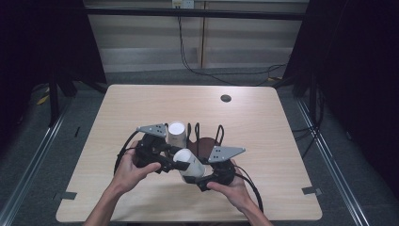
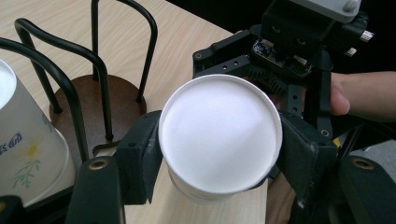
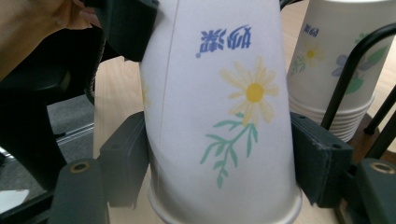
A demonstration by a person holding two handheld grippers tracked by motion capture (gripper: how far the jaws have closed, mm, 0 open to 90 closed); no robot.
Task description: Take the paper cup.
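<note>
A white paper cup point(image 1: 189, 162) with a daisy print point(image 3: 252, 93) lies tilted between both grippers above the table's front middle. My left gripper point(image 1: 175, 157) is shut on it near the base, and the cup's round bottom point(image 2: 219, 135) faces that gripper's camera. Closer to the rim, my right gripper point(image 3: 222, 163) is shut on the cup, with a pad pressed against each side. In the left gripper view the right gripper point(image 2: 299, 51) sits just beyond the cup. A stack of like cups point(image 1: 177, 134) stands upside down in a black wire rack point(image 1: 207, 136).
The rack's brown round base point(image 2: 93, 102) sits on the light wooden table point(image 1: 263, 122), just behind the grippers. A dark round grommet point(image 1: 226, 98) lies toward the far edge. Cables run across the floor behind the table. The stack point(image 3: 336, 60) stands close to the held cup.
</note>
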